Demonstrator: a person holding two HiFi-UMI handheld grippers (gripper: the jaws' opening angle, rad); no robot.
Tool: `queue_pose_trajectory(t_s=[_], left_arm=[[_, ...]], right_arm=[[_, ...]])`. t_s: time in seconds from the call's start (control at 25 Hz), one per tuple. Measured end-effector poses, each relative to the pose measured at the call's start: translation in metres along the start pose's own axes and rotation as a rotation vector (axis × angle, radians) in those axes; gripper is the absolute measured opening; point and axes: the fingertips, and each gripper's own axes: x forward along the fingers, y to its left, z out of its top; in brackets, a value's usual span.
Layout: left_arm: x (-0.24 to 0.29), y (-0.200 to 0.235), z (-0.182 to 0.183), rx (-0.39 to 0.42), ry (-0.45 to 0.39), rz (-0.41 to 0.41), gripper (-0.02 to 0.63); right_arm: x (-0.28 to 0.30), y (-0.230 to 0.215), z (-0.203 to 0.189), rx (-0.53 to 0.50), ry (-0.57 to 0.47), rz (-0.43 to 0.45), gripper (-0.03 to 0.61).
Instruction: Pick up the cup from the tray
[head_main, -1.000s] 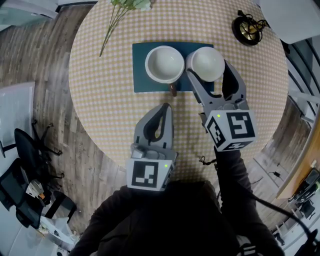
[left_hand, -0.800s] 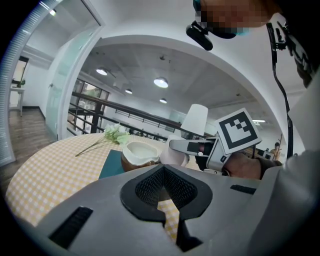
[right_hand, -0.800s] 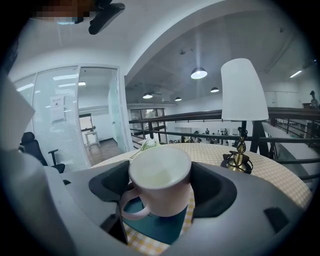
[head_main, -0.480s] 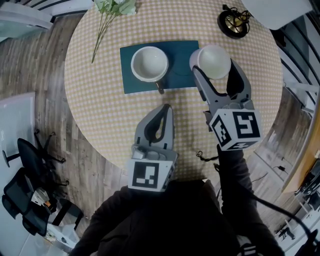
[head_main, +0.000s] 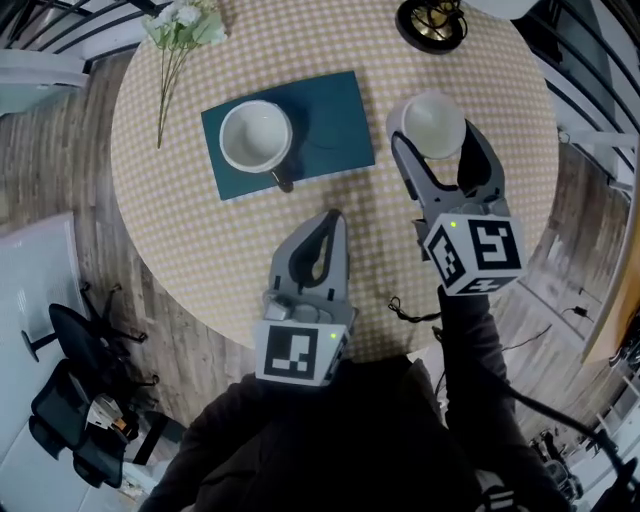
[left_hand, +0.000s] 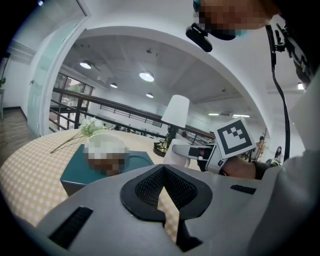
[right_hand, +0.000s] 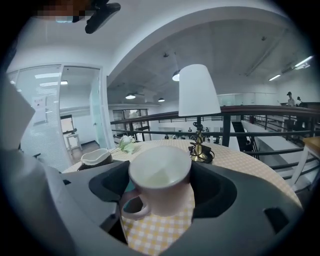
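Left gripper (head_main: 330, 216) sits close to the body, pointing forward, jaws together and empty. Right gripper (head_main: 432, 136) reaches further out on a dark sleeve (head_main: 470, 340), angled slightly down. Its jaws are clamped across the body of the white cup (head_main: 432, 118). Cup is off the tray (head_main: 330, 120), over the checked surface (head_main: 200, 220) to the tray's right, handle turned back toward the gripper. Looks like glazed ceramic: rigid, slick, breakable, empty so probably light. Best held across the wall below the rim. Second cup (head_main: 255, 135) on tray. Flowers (head_main: 180, 25) and lamp base (head_main: 432, 20) at far edge.
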Motion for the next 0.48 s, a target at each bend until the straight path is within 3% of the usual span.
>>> queue_pose_trajectory(t_s=[0.48], left_arm=[[0.009,-0.006,-0.012,0.009,0.039,-0.011,0.005]], right_arm=[[0.003,-0.02,-0.038,0.034,0.039,-0.031,0.387]])
